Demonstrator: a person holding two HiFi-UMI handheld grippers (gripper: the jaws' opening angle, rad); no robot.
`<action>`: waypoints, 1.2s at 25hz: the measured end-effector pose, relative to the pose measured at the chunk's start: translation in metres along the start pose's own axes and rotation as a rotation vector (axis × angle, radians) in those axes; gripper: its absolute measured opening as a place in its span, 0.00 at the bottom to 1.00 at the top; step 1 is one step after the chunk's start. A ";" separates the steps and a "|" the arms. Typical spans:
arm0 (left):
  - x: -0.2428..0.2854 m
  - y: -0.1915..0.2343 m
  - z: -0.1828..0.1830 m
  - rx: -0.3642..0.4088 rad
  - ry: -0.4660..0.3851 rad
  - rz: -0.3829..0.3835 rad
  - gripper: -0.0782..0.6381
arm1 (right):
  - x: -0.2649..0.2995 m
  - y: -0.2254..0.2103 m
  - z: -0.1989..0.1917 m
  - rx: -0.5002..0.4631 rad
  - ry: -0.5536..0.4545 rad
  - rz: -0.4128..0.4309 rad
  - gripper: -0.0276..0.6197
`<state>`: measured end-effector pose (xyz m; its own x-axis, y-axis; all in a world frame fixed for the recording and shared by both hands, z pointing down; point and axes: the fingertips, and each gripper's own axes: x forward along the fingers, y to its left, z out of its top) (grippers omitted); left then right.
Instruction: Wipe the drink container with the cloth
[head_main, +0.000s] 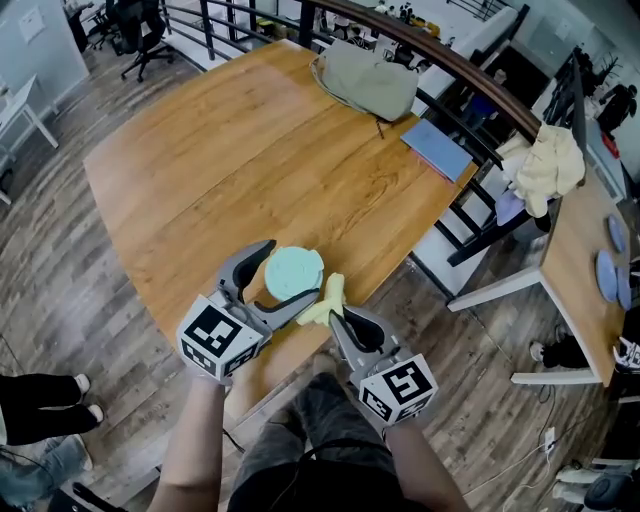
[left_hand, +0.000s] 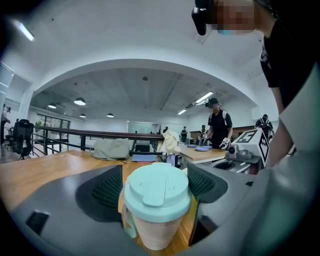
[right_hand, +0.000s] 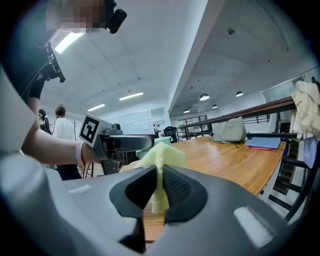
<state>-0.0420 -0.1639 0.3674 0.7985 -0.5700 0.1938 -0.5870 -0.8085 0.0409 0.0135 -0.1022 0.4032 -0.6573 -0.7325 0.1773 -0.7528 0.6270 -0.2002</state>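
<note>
A beige drink cup with a mint-green lid stands upright near the front edge of the wooden table. My left gripper has one jaw on each side of the cup. In the left gripper view a small gap shows at both pads, so the jaws are open. My right gripper is just right of the cup and shut on a pale yellow cloth. The cloth sticks up between the pads, and its free end lies next to the cup's side.
A grey bag and a blue folder lie at the table's far side by a dark railing. A second desk with a pale garment stands to the right. The table's edge runs just below the cup.
</note>
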 end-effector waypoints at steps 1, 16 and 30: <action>0.002 -0.001 0.001 0.021 0.012 -0.017 0.64 | 0.001 -0.001 0.000 0.001 0.001 0.004 0.10; 0.011 0.005 0.003 0.071 0.037 -0.156 0.64 | 0.026 -0.003 0.011 0.000 -0.003 0.053 0.10; -0.008 0.063 0.005 -0.207 -0.116 -0.068 0.64 | 0.089 0.009 0.026 -0.109 0.098 0.140 0.11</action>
<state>-0.0849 -0.2107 0.3631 0.8399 -0.5382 0.0704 -0.5370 -0.8050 0.2523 -0.0509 -0.1691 0.3927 -0.7522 -0.6102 0.2488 -0.6496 0.7500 -0.1246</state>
